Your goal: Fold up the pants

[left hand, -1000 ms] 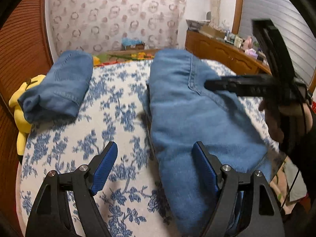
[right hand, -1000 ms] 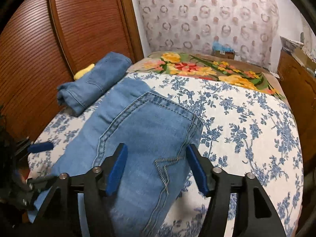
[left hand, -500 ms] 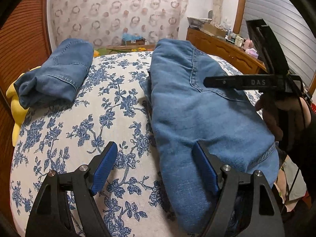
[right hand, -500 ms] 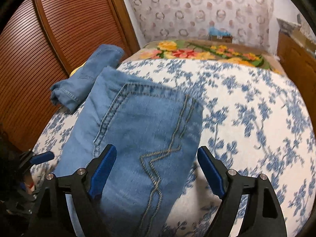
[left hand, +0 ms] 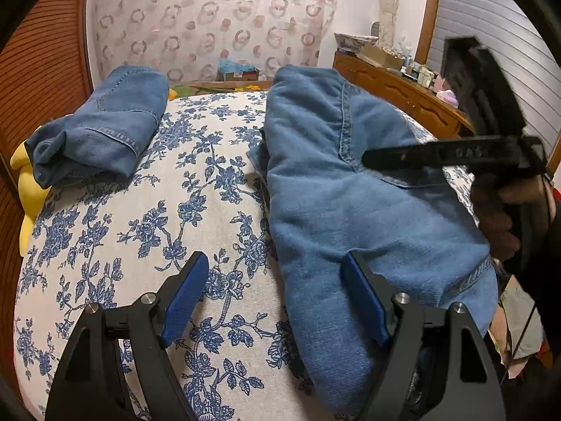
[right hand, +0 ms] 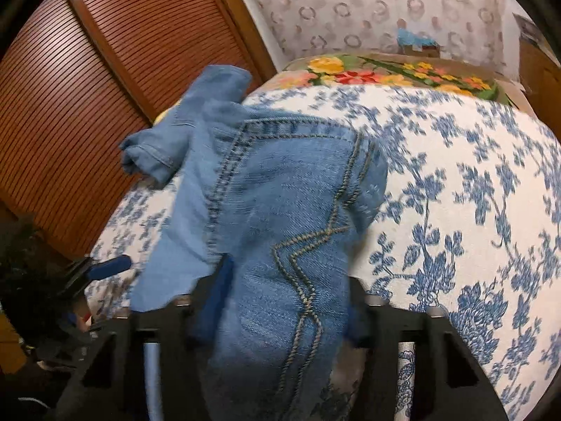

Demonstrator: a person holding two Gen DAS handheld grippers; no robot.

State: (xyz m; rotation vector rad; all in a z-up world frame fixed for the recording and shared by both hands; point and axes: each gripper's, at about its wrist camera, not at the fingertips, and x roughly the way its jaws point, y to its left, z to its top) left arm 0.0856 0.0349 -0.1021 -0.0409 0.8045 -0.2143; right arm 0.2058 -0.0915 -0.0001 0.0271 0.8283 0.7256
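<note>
Light blue jeans (left hand: pixel 350 189) lie lengthwise on the flowered bedspread (left hand: pixel 140 210), folded in half with a back pocket (right hand: pixel 298 189) on top. My right gripper (right hand: pixel 287 280) is closing its jaws on the pocket end, and the denim bunches up between the pads. In the left wrist view the right gripper (left hand: pixel 438 154) shows as a black bar over the jeans, held by a hand. My left gripper (left hand: pixel 275 261) stands open at the jeans' near edge, one blue pad (left hand: pixel 361 291) over the denim, the other over the bedspread. Nothing is pinched in it.
A second, darker pair of folded jeans (left hand: pixel 98 122) lies at the bed's left side beside a yellow toy (left hand: pixel 28 189). A wooden slatted door (right hand: pixel 87 87) stands left of the bed, a cluttered dresser (left hand: pixel 403 94) at the right, a bright floral blanket (right hand: pixel 385 73) at the far end.
The right gripper's jaws widened, then closed in on the pocket end, and the denim there has bunched and lifted. The left gripper has stayed where it was, still open.
</note>
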